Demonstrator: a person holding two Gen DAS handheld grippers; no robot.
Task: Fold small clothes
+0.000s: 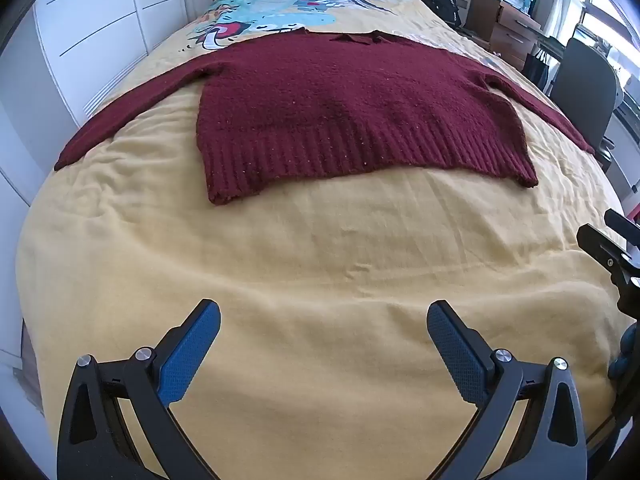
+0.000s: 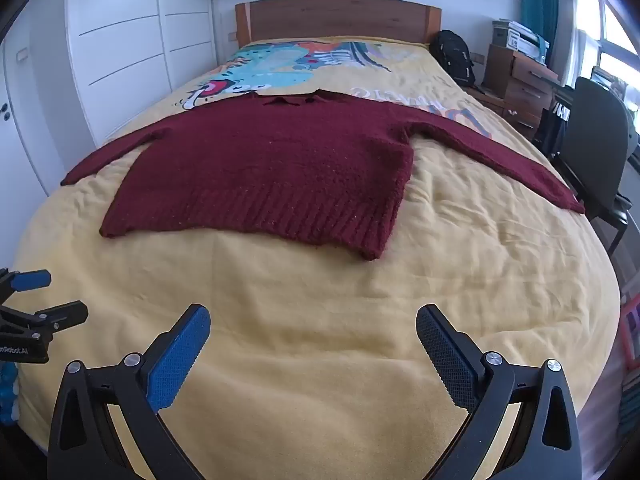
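A dark red knitted sweater (image 1: 340, 108) (image 2: 272, 168) lies flat on the yellow bedspread (image 1: 320, 260) (image 2: 320, 300), both sleeves spread out to the sides and the ribbed hem toward me. My left gripper (image 1: 323, 314) hovers open over bare bedspread, well short of the hem, nothing between its blue pads. My right gripper (image 2: 313, 318) is open too, likewise over bare cover nearer than the hem. Each gripper's side shows at the edge of the other's view.
A wooden headboard (image 2: 340, 16) stands at the far end. White wardrobe doors (image 2: 120, 40) line the left side. On the right are a black backpack (image 2: 454, 56), wooden drawers (image 2: 520, 80) and a dark chair (image 2: 596, 140) close to the bed's edge.
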